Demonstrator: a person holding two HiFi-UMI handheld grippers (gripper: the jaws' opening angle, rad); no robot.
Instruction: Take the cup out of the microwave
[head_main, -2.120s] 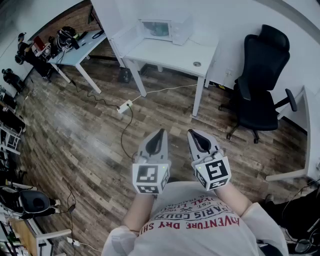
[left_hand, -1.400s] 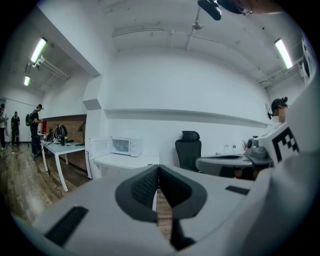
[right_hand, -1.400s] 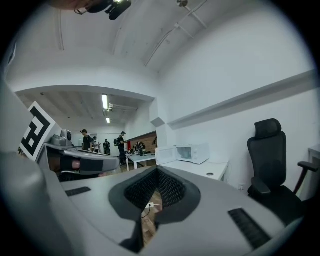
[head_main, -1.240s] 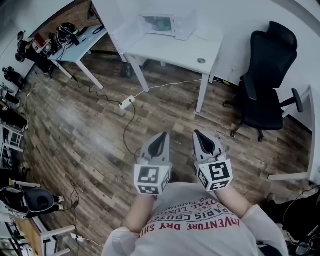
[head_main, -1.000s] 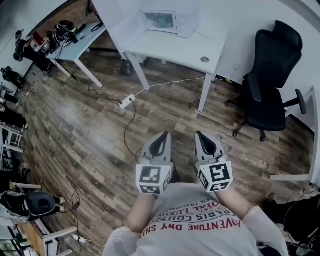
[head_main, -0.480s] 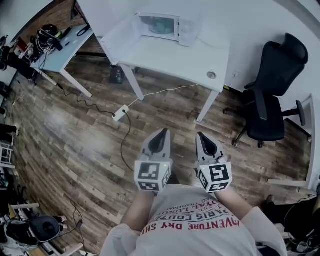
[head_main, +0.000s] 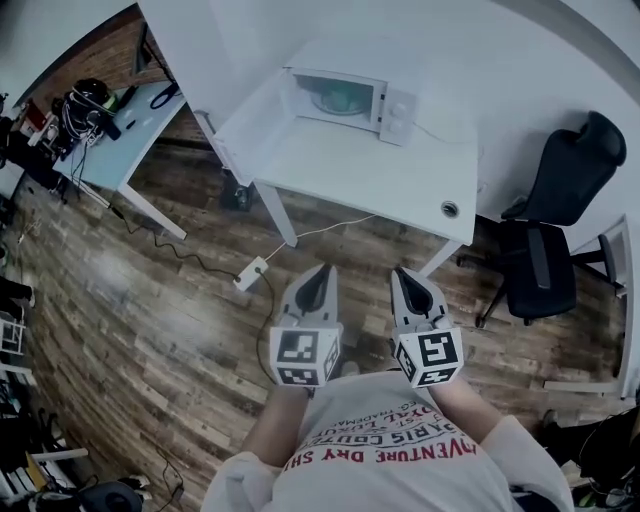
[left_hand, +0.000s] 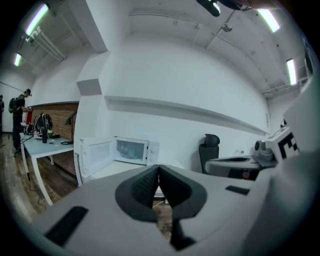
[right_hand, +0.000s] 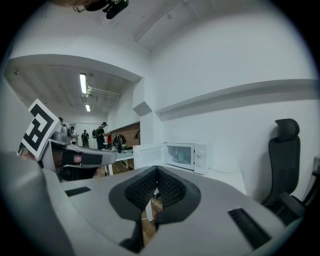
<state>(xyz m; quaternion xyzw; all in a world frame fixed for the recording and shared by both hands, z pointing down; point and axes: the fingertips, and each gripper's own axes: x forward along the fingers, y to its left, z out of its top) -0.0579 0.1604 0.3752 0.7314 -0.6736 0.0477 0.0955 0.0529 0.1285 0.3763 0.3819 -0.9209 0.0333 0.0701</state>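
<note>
A white microwave (head_main: 350, 95) stands at the back of a white table (head_main: 400, 185), its door (head_main: 250, 105) swung open to the left. Inside it a teal cup (head_main: 335, 97) shows dimly; the right gripper view also catches the cup (right_hand: 181, 156) through the opening. My left gripper (head_main: 320, 272) and right gripper (head_main: 403, 272) are held side by side over the wooden floor, short of the table's front edge. Both point toward the microwave and both are shut with nothing between the jaws. In the left gripper view the microwave (left_hand: 131, 150) sits well beyond the closed tips.
A black office chair (head_main: 560, 200) stands right of the table. A power strip (head_main: 252, 273) with its cable lies on the floor by the table's left leg. Another desk (head_main: 120, 110) with bags is at far left. People (right_hand: 100, 132) stand far off.
The table and microwave have come much closer and lower in the head view as both grippers moved forward together. Both jaws stayed shut.
</note>
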